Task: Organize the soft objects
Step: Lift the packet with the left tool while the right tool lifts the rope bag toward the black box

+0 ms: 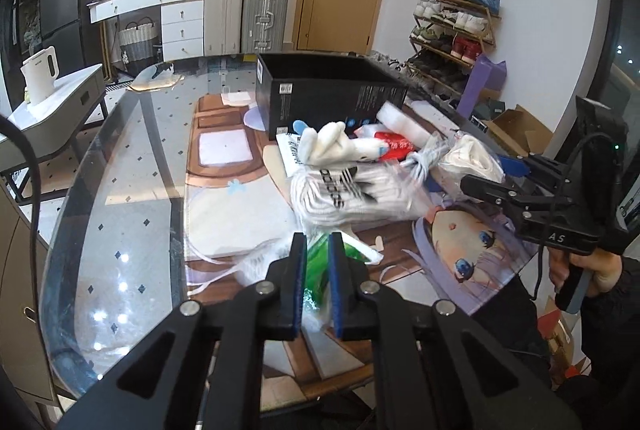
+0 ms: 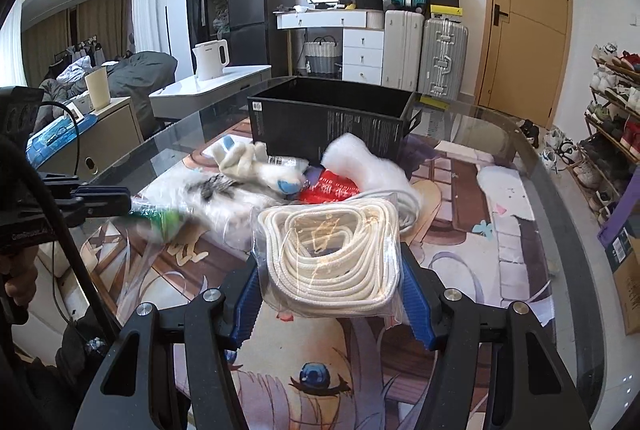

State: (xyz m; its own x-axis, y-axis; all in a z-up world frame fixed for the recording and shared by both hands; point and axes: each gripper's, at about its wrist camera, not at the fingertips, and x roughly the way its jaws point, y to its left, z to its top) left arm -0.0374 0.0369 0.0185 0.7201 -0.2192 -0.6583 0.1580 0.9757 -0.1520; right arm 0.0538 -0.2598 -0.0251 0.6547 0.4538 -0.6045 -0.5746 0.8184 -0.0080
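Note:
My left gripper is shut on a green-printed plastic packet; it also shows in the right wrist view. My right gripper is shut on a clear bag of coiled white rope, also seen in the left wrist view. A pile of soft things lies on the glass table: a white plush toy, bagged white socks, a red packet and white wadding. An open black box stands behind the pile.
An anime-print mat covers the table's middle. The glass table rim curves at left. A side cabinet with a white kettle, suitcases and a shoe rack stand beyond the table.

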